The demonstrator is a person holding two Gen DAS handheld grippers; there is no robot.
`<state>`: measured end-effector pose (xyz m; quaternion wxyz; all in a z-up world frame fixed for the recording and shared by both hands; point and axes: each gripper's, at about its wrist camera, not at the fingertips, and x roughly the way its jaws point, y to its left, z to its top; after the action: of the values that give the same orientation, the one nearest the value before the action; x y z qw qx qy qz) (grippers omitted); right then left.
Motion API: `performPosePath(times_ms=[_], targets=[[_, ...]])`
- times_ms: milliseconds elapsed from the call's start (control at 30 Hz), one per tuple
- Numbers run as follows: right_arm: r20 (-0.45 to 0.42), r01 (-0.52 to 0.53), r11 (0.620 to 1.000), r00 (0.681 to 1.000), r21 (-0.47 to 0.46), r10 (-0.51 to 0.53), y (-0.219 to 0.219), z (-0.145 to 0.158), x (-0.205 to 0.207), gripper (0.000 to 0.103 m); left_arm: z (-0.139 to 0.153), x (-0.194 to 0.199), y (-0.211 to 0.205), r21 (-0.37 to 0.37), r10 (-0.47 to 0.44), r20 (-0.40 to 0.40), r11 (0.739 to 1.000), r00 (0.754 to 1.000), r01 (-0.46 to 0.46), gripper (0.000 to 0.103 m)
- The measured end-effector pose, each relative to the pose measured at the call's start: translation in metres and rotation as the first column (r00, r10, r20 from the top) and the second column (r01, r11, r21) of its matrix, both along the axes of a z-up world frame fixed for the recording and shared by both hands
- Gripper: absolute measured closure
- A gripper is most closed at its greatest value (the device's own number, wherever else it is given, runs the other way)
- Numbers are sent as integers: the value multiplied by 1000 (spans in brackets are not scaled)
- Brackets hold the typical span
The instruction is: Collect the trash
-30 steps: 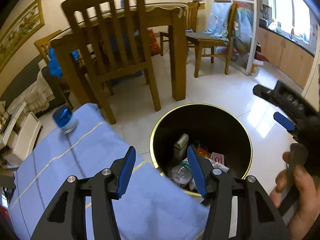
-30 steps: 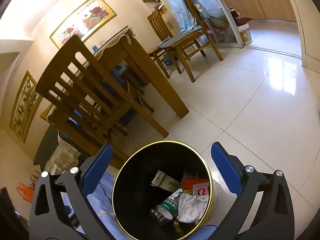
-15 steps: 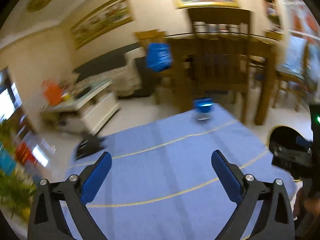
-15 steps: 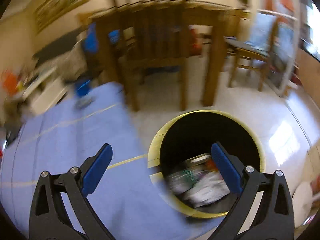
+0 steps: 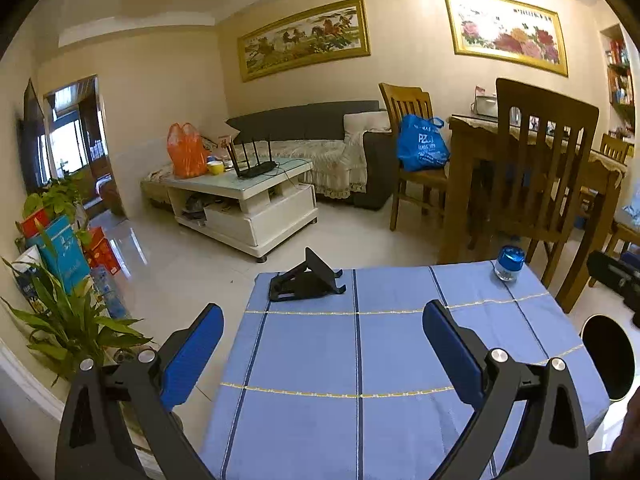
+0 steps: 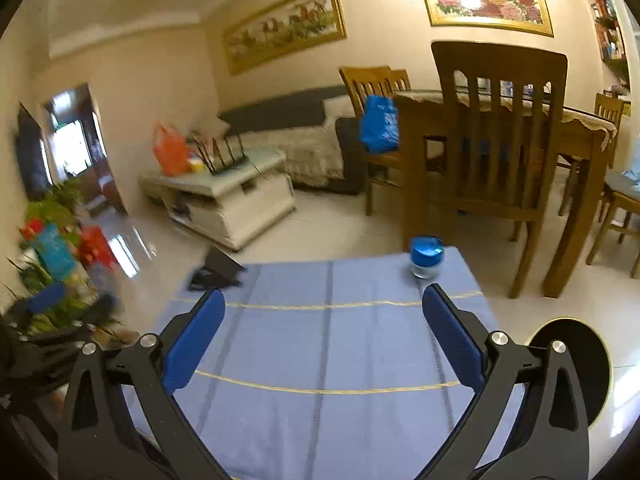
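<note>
Item: my left gripper [image 5: 323, 350] and right gripper [image 6: 323, 344], both jaws wide apart, nothing held, over blue tablecloth [image 5: 360, 360]. Blue-capped jar [image 5: 507, 263] at far right corner; black stand [image 5: 306, 278] far left. Bin [image 6: 576, 368] on floor, right. Blue bag [image 5: 422, 144] lettering "PZ"

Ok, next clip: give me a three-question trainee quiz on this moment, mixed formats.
1. True or false: the left hand-held gripper is shut on a bottle.
2. Multiple choice: the blue-lidded jar stands on the blue tablecloth at its A) near edge B) far right corner C) centre.
3. Fill in: the black bin stands on the ____ beside the table.

Key: 1 false, both the left and the right hand-held gripper are open and hold nothing; 2 B; 3 floor.
</note>
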<state>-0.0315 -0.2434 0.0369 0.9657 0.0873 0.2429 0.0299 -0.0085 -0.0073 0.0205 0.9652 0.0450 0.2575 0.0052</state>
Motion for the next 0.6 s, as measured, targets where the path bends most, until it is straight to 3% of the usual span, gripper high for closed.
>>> performPosePath(times_ms=[100,267,433,600], targets=[[6,49,996,999,-78,-49,14,-6,-5,5,-2,0,2,1,2,4,1000,1000,-2,7],[-55,40,987,997,-156,-49,27,-27,-7,5,-6,1,-1,-5,-14,-2,1000,1000,14,7],[-12,38,987,999,-155,-41,27,-19,-17,5,-6,-3,-2,-8,-27,1,1000,1000,27,7],[-30,35,986,999,-162,-40,27,-23,-16,5,-7,-5,-2,-7,-33,1,999,999,33,7]])
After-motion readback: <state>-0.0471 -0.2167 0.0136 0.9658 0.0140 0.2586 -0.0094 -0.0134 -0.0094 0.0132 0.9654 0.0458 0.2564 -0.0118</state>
